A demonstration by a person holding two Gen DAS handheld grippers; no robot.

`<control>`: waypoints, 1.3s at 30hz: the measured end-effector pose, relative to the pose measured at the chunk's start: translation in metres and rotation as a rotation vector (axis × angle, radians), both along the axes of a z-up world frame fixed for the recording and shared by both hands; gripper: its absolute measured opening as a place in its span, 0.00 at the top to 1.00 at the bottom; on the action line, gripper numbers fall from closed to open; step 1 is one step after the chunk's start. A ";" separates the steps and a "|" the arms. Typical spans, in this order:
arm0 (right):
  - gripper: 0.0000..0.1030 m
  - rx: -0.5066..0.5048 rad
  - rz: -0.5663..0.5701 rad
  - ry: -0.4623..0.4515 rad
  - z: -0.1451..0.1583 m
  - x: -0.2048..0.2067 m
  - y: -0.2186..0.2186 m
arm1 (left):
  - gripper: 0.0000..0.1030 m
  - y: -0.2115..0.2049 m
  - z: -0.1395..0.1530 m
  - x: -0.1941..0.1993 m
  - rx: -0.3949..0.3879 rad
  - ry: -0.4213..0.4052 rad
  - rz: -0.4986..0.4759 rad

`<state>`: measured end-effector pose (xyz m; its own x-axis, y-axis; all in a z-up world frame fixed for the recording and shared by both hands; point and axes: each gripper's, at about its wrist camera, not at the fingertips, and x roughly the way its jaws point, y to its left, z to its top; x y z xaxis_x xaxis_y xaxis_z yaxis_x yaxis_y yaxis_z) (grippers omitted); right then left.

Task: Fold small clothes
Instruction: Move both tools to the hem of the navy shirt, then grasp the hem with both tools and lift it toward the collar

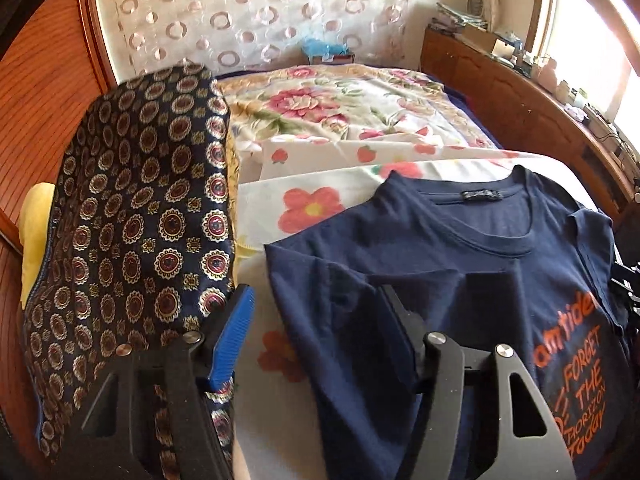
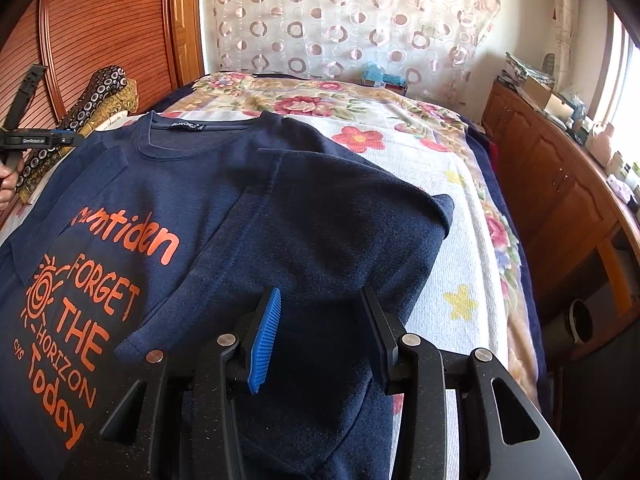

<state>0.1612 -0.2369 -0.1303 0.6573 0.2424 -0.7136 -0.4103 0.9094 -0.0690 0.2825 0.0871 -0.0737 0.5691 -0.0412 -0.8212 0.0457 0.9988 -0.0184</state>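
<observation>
T-shirt (image 2: 224,208) print's first letters possibly folded under.

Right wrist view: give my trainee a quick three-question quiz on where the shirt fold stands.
1. True or false: the right side of the navy T-shirt is already folded over its front.
2. What lies between the fingers of the right gripper? A) a towel B) navy shirt fabric C) nothing
3. Which item lies left of the shirt, against the wooden headboard?

Key: 1. True; the folded panel covers part of the orange print. 2. B, though the pads stand apart from it. 3. The patterned dark garment, beside the left gripper.
</observation>
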 end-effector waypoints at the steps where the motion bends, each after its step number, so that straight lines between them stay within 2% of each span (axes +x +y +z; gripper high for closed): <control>1: 0.59 0.002 0.002 0.001 0.000 0.000 -0.001 | 0.43 0.000 -0.002 0.002 0.009 0.003 -0.009; 2: 0.58 0.004 0.004 0.002 0.000 0.000 -0.001 | 0.44 0.000 -0.004 0.004 0.021 0.007 -0.017; 6: 0.56 0.005 0.010 0.004 0.000 0.000 0.000 | 0.59 0.002 -0.013 0.012 0.039 0.040 -0.025; 10: 0.55 0.008 0.009 0.003 0.000 0.000 -0.001 | 0.60 0.000 -0.021 0.020 0.046 0.074 -0.038; 17: 0.55 0.020 0.011 0.001 0.002 0.000 -0.003 | 0.60 0.005 -0.023 0.031 -0.013 0.089 -0.036; 18: 0.54 0.034 0.010 -0.004 0.003 -0.001 -0.006 | 0.70 0.005 -0.023 0.028 -0.015 0.085 -0.051; 19: 0.54 0.050 0.009 -0.007 0.005 -0.002 -0.009 | 0.84 0.006 -0.022 0.025 -0.022 0.082 -0.070; 20: 0.54 0.058 0.006 -0.008 0.007 -0.002 -0.011 | 0.89 0.007 -0.019 0.018 -0.022 0.074 -0.080; 22: 0.54 0.059 -0.005 -0.026 0.013 -0.002 -0.016 | 0.94 0.008 -0.012 0.011 -0.001 0.037 -0.075; 25: 0.54 0.050 -0.024 -0.042 0.021 0.004 -0.023 | 0.94 0.014 0.003 -0.001 -0.004 -0.035 -0.050; 28: 0.54 0.039 -0.052 -0.039 0.024 0.018 -0.033 | 0.94 0.017 0.010 -0.007 -0.008 -0.064 -0.045; 39: 0.54 0.124 -0.124 0.097 0.009 0.076 -0.052 | 0.94 0.012 0.004 -0.002 -0.004 -0.067 -0.047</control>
